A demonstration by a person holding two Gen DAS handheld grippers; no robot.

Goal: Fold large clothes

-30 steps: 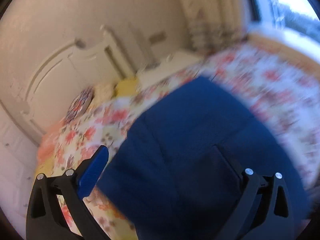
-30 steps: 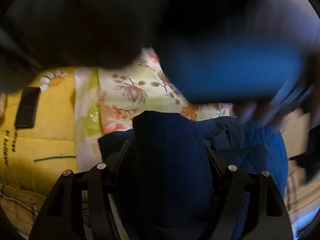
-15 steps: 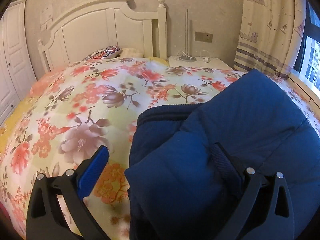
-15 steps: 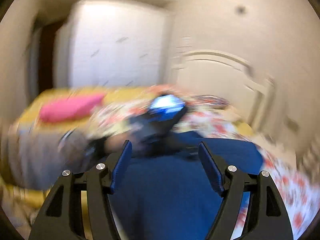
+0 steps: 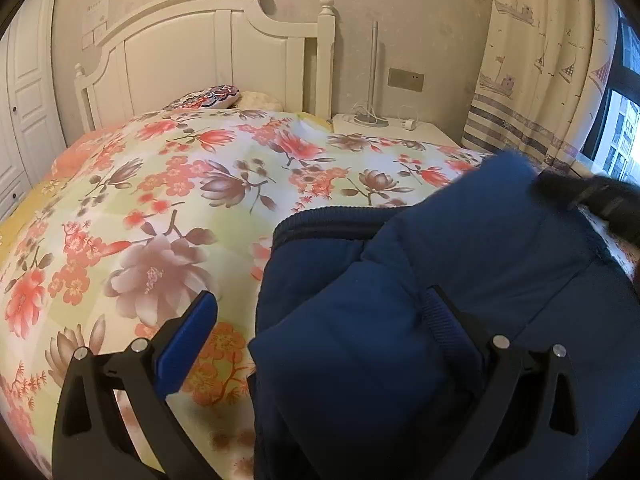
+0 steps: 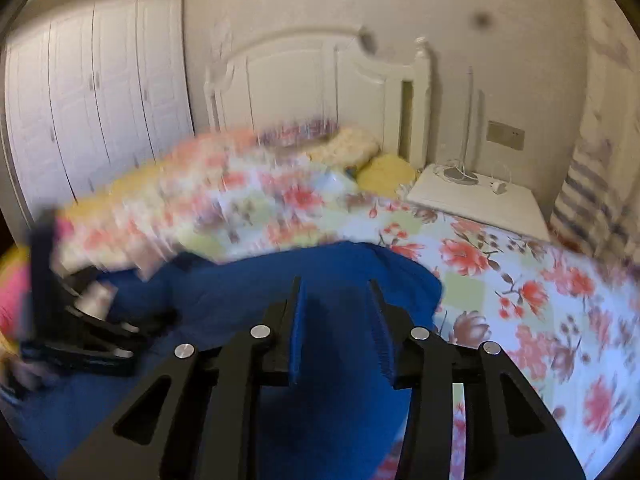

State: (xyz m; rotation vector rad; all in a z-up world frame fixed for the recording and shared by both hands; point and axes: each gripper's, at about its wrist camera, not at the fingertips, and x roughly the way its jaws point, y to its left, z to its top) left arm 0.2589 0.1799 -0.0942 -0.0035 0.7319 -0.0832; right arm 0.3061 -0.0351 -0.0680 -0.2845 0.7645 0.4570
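Two black two-finger grippers are working over a padded navy-blue jacket (image 5: 460,300) that is lying bunched on a floral-printed quilt (image 5: 168,208) covering the bed, toward the side of the bed nearest the white bedside table (image 5: 400,130). Seen from the left wrist, the left gripper (image 5: 320,320) is standing wide: its blue-padded left finger (image 5: 186,338) is hanging over bare quilt, just off the jacket's edge, while its right finger is lying under a fold of the navy fabric, so the pads are not pressing on anything. Seen from the right wrist, the right gripper (image 6: 338,326) is narrowing, its jaws closing with the blue pads set fairly near each other and navy fabric filling the gap between them; whether the pads are already pinching the cloth cannot be told, as the picture is blurred. A white wooden headboard (image 5: 208,52) is rising at the far end of the bed, and a pale sailboat-patterned curtain (image 5: 532,60) is hanging beside the window.
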